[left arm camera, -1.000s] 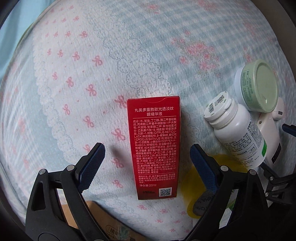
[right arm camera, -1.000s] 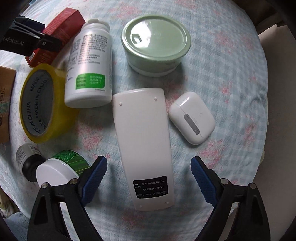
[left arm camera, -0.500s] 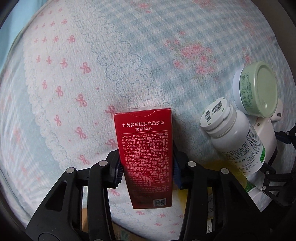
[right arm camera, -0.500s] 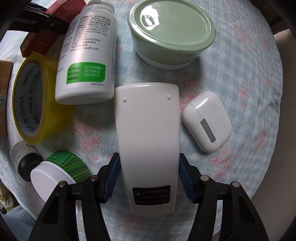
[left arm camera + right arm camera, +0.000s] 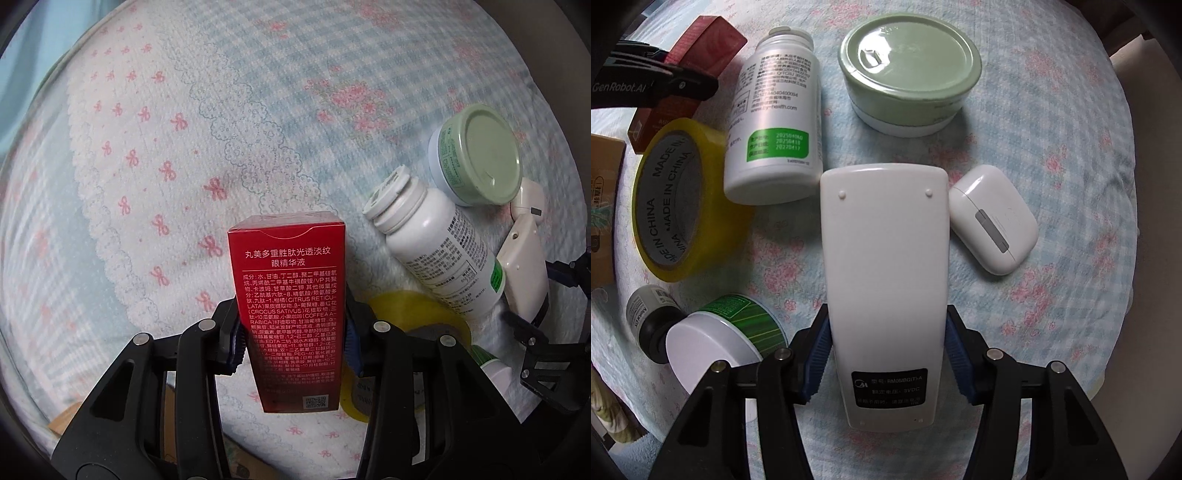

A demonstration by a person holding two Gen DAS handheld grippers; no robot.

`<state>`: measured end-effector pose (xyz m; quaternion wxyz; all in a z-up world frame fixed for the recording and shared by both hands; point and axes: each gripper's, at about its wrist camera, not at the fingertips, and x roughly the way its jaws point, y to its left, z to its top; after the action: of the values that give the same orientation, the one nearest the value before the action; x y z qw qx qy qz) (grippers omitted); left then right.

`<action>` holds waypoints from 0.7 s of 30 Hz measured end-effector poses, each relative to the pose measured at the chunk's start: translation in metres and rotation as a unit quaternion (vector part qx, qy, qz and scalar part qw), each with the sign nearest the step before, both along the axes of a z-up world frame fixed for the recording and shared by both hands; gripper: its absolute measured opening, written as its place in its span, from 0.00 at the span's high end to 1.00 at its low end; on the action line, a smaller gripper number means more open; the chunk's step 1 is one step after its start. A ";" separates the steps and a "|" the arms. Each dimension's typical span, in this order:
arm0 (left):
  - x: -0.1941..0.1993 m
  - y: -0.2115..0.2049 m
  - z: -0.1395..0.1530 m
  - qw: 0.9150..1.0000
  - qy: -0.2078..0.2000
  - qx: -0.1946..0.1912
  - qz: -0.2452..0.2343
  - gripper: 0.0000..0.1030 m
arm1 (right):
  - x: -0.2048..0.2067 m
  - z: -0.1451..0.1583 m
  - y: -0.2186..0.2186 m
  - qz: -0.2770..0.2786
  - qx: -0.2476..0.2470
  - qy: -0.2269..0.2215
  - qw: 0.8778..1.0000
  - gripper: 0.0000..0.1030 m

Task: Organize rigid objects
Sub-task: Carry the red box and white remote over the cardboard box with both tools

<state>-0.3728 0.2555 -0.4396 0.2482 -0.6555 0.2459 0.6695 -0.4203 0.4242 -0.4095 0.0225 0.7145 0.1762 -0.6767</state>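
While the left hand-held gripper (image 5: 293, 345) clamps the red box (image 5: 290, 295), the right hand-held gripper (image 5: 886, 362) clamps the white remote (image 5: 886, 291).

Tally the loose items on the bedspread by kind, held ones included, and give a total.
Boxes: 2, red box, brown carton
Bottles: 2, white pill bottle, small dark-capped bottle
Round jars: 2, green-lidded jar, white-lidded green jar
Tape rolls: 1
Remotes: 1
Earbud cases: 1
Total: 9
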 end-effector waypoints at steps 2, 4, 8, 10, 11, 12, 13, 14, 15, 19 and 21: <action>0.009 -0.003 0.010 1.000 0.010 -0.002 0.002 0.63 | 0.005 0.011 0.000 0.005 -0.003 0.008 1.000 0.48; 0.017 -0.008 0.021 1.000 0.017 0.001 0.011 0.63 | 0.010 0.024 0.001 0.009 -0.005 0.018 1.000 0.48; 0.032 -0.022 0.049 0.999 0.025 0.018 0.034 0.63 | 0.020 0.055 0.001 0.020 -0.015 0.039 0.999 0.49; 0.042 -0.029 0.066 0.998 0.034 0.025 0.043 0.63 | 0.025 0.073 0.000 0.028 -0.018 0.051 0.998 0.49; 0.047 -0.033 0.075 0.998 0.038 0.030 0.047 0.63 | 0.027 0.082 -0.001 0.031 -0.020 0.057 0.998 0.49; 0.045 -0.034 0.091 0.997 0.041 0.035 0.053 0.63 | 0.030 0.091 -0.002 0.035 -0.022 0.062 0.997 0.49; 0.041 -0.045 0.089 0.996 0.043 0.042 0.060 0.63 | 0.032 0.101 -0.004 0.040 -0.024 0.068 0.997 0.49; 0.044 -0.050 0.087 0.995 0.045 0.051 0.068 0.63 | 0.027 0.084 -0.013 0.045 -0.025 0.073 0.996 0.49; 0.058 -0.059 0.103 0.994 0.048 0.061 0.076 0.63 | 0.046 0.069 -0.032 0.054 -0.027 0.080 0.995 0.49; 0.079 -0.092 0.144 0.989 0.065 0.087 0.096 0.63 | 0.062 0.085 -0.057 0.081 -0.043 0.103 0.990 0.48; 0.084 -0.108 0.161 0.988 0.077 0.092 0.100 0.63 | 0.076 0.105 -0.072 0.089 -0.065 0.114 0.987 0.48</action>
<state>-0.2883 0.1477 -0.2786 0.2199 -0.5979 0.1348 0.7590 -0.3442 0.3526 -0.3041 0.1093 0.6110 0.1963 -0.7591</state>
